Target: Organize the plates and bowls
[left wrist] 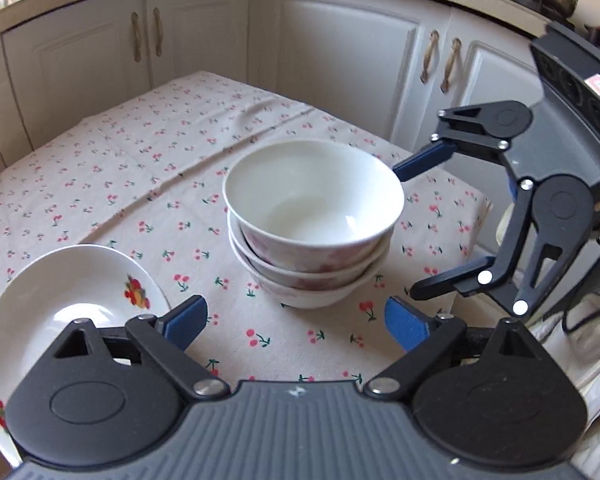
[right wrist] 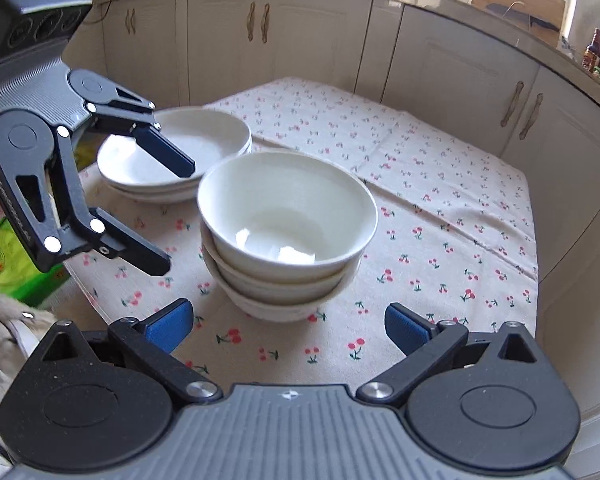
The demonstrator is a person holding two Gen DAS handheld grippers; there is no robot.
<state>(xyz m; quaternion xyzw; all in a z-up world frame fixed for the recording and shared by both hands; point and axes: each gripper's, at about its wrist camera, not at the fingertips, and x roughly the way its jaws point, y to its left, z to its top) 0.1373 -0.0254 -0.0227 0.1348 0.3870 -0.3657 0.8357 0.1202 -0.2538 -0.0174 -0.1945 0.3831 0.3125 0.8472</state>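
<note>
Blue pads of the left hand-held gripper are sitting widely parted and gripping nothing, just short of the stack of bowls, which is standing three deep near the middle of the cloth-covered counter. Nesting them this way is likely saving room and making one tidy unit. The right hand-held gripper is likewise gaping wide and holding nothing, facing the same stack from the other side. The stack of plates is resting just beside the bowls, close to the counter's left edge. Beyond both piles, open cloth is stretching toward the cabinets, leaving ample room for moving.
</note>
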